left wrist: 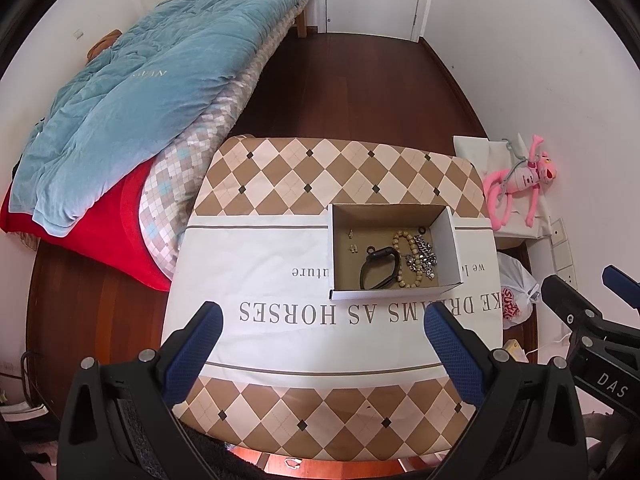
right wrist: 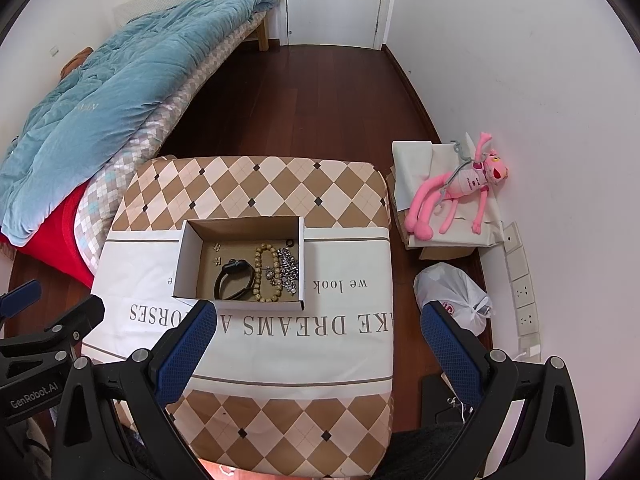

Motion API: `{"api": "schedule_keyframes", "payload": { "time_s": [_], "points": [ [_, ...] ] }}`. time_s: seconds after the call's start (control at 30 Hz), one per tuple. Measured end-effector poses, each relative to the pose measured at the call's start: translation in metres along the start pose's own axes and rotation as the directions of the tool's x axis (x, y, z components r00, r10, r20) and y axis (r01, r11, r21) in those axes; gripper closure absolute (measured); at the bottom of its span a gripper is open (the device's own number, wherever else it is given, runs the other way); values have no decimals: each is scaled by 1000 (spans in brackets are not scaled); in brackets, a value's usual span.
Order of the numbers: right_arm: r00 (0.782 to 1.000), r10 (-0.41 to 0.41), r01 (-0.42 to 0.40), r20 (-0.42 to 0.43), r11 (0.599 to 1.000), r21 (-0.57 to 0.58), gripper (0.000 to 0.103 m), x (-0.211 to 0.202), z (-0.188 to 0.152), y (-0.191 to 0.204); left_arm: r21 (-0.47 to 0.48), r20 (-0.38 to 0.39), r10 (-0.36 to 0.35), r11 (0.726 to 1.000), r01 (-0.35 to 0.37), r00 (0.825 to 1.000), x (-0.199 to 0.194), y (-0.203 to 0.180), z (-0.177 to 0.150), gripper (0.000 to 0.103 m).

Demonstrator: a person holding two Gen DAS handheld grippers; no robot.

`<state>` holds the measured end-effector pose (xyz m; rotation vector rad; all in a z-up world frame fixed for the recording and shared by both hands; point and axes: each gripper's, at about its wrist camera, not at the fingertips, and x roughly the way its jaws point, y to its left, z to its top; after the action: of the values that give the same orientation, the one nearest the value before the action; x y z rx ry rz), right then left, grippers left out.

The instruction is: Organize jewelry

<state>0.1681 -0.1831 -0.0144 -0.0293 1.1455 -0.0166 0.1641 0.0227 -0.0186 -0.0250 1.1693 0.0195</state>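
A bedroom with a dark wooden floor [right wrist: 320, 100] holds a table under a checked cloth [left wrist: 320, 168], beside a bed with a blue quilt [left wrist: 152, 92]. On the cloth stands an open cardboard box [left wrist: 450, 240]; inside lie a black watch [left wrist: 380, 268], a wooden bead bracelet [left wrist: 404, 256], a silver chain [left wrist: 424, 258] and small earrings [left wrist: 352, 242]. The left gripper [left wrist: 324, 324] and right gripper [right wrist: 318, 322] hover near the box, both spread wide and empty. A pink plush toy [right wrist: 456, 196] lies by the wall

Small gold pieces [left wrist: 352, 242] in box [left wrist: 450, 240]: too small to identify.
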Motion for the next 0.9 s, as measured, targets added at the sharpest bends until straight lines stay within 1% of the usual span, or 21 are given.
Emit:
{"api": "schedule_keyframes", "payload": {
  "time_s": [0.9],
  "points": [
    [1000,-3,3,-5,1000,-7,0,-1,-4,2,1,11,6,1000,-6,1000,-4,0,-3,0]
  ]
}}
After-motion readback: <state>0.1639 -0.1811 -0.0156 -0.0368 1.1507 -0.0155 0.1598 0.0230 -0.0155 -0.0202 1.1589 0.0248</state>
